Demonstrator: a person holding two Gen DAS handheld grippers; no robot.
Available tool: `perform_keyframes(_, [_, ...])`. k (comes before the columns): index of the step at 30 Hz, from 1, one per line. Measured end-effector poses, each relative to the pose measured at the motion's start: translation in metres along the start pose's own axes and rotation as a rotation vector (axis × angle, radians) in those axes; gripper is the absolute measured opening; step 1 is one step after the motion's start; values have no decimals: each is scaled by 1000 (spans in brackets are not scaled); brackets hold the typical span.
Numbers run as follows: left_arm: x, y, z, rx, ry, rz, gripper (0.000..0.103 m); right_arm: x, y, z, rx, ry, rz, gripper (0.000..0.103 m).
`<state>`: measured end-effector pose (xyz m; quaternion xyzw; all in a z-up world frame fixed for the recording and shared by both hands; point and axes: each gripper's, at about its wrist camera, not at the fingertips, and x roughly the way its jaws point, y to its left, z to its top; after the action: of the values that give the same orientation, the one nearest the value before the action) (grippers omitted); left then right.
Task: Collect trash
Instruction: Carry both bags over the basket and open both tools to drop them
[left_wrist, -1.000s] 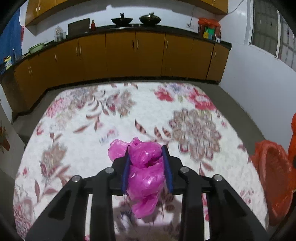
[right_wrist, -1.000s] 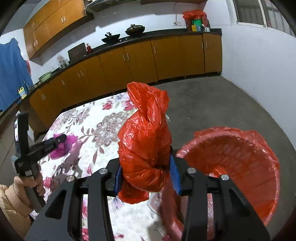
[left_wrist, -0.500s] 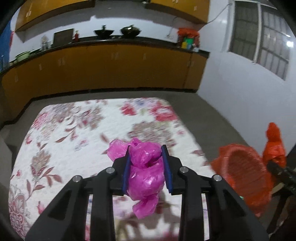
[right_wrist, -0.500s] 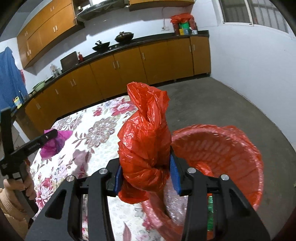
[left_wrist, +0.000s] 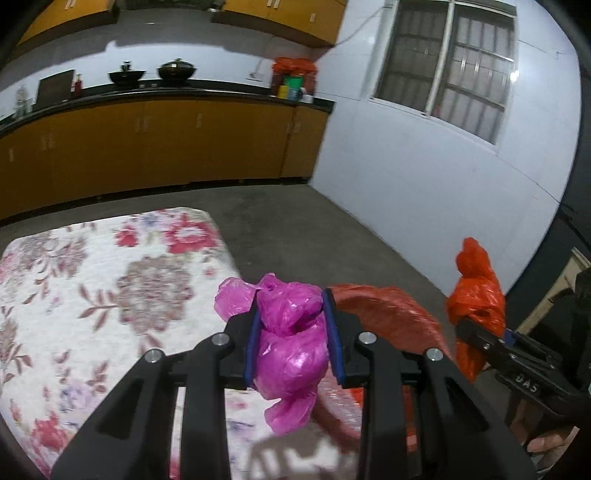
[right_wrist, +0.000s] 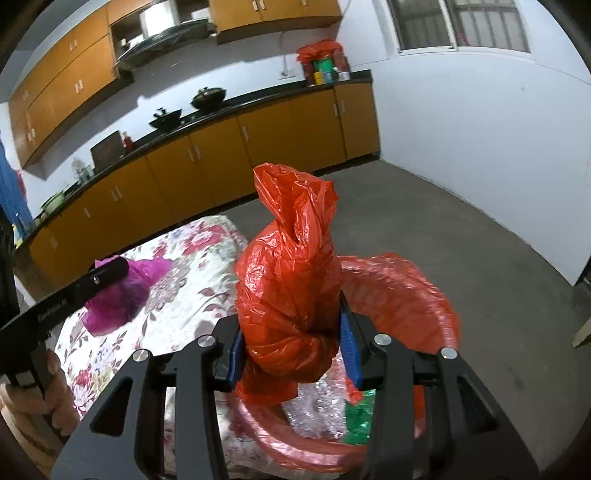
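My left gripper (left_wrist: 291, 343) is shut on a crumpled pink plastic bag (left_wrist: 290, 347), held at the right edge of the floral cloth next to the red-lined bin (left_wrist: 391, 314). My right gripper (right_wrist: 291, 354) is shut on a crumpled red plastic bag (right_wrist: 291, 295), held over the near rim of the same bin (right_wrist: 406, 295). The bin holds clear wrap and something green (right_wrist: 356, 421). The pink bag also shows at the left of the right wrist view (right_wrist: 122, 291), and the red bag at the right of the left wrist view (left_wrist: 476, 302).
A floral cloth (left_wrist: 92, 295) covers the surface left of the bin. Orange kitchen cabinets (left_wrist: 147, 147) run along the far wall, with pots on the counter. Grey concrete floor (right_wrist: 461, 240) and a white wall (left_wrist: 424, 166) lie to the right.
Both grippers have swung right toward the bin with their bags. The pink bag went from over the middle of the cloth to its right edge; the red bag now hangs over the bin's rim.
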<state>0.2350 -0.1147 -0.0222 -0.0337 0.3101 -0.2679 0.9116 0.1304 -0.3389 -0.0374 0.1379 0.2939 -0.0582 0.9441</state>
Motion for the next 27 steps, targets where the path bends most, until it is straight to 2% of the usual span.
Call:
perform_keyframes(10, [26, -51, -6, 18, 39, -93, 31, -9, -32, 7, 70, -24, -27, 43])
perform_keyframes(15, [43, -65, -12, 19, 74, -125, 32, -3, -43, 13, 100, -17, -19, 44])
perform_keyframes(17, [53, -70, -16, 16, 101, -136, 35, -3, -45, 12, 113, -17, -11, 46])
perform_keyframes(21, [68, -73, -27, 5, 148, -136, 39, 0, -53, 12, 143, -20, 6, 60])
perform_keyframes(22, [72, -71, -30, -1, 160, -132, 44, 1, -55, 13, 151, -21, 12, 62])
perform_keyframes(23, [74, -70, -33, -7, 168, -131, 49, 1, -56, 11, 155, -20, 17, 63])
perform_keyframes(27, [78, -64, -40, -18, 194, -108, 51, -4, -59, 4, 156, -15, 8, 66])
